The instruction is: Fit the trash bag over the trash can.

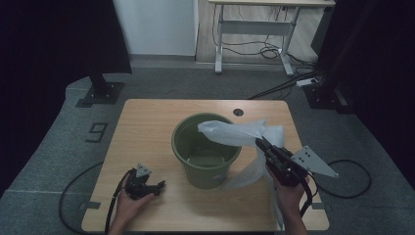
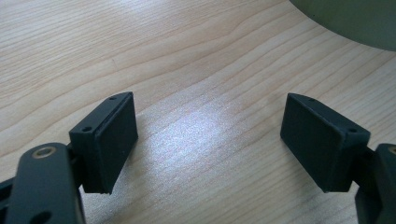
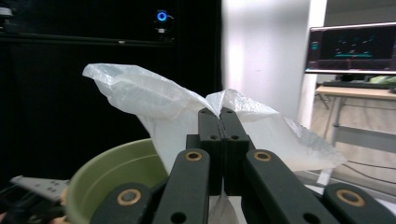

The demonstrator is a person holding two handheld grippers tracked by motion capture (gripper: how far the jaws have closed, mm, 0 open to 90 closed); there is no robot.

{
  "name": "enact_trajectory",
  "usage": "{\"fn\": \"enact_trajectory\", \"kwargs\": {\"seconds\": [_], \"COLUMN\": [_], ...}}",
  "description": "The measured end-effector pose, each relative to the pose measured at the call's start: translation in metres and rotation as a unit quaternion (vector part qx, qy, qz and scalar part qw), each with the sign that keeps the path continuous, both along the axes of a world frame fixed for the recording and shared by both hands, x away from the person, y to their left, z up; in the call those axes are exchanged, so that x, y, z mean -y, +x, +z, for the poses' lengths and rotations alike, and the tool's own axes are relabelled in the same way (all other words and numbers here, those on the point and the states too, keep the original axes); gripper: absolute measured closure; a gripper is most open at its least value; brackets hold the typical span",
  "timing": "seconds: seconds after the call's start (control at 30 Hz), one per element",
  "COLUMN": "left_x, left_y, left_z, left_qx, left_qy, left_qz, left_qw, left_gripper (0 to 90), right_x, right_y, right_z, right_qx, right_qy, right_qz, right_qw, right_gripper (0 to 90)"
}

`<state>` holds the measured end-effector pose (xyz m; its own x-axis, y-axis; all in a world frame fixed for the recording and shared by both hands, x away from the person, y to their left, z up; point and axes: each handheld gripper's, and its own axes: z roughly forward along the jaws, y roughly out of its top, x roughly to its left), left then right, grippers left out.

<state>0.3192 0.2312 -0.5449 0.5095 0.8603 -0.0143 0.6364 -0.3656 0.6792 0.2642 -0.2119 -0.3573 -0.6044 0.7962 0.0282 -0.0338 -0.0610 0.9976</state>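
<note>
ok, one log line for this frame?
right gripper: shut on bag, beside bucket | left gripper: open, low over table

translucent white plastic bag (image 1: 243, 133) held aloft, draped over green bucket's (image 1: 205, 149) right rim.

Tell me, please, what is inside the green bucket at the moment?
The green bucket shows only its bare floor. The plastic bag, pinched in the right gripper, covers the right rim, hiding that part of the inside.

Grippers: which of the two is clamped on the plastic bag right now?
The right gripper, jaws shut on the plastic bag by the green bucket. The left gripper rests open.
</note>
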Motion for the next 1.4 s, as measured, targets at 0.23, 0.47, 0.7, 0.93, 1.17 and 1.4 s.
{"fn": "enact_trajectory", "kwargs": {"seconds": [0.23,0.47,0.7,0.93,1.17,1.4], "left_x": [0.000,0.000,0.000,0.000,0.000,0.003], "left_y": [0.000,0.000,0.000,0.000,0.000,-0.003], "left_z": [0.000,0.000,0.000,0.000,0.000,0.002], "left_qx": [0.000,0.000,0.000,0.000,0.001,0.003], "left_qy": [0.000,0.000,0.000,0.000,0.000,0.002], "left_qz": [0.000,0.001,0.001,0.001,0.001,-0.003], "left_qw": [1.0000,1.0000,1.0000,1.0000,1.0000,1.0000], "left_gripper": [18.8,18.8,18.8,18.8,18.8,22.6], "right_x": [-0.002,-0.009,-0.017,-0.033,-0.048,-0.047], "right_y": [-0.010,-0.007,0.002,0.006,0.014,0.014], "right_z": [0.000,-0.003,-0.017,-0.024,-0.034,-0.041], "right_qx": [-0.001,-0.015,-0.041,-0.057,-0.077,-0.087], "right_qy": [-0.004,-0.026,-0.037,-0.061,-0.073,-0.073], "right_qz": [0.015,0.021,0.031,0.053,0.074,0.079], "right_qw": [0.9999,0.9993,0.9980,0.9951,0.9916,0.9904], "right_gripper": [88.7,88.7,88.7,88.6,88.5,88.4]}}
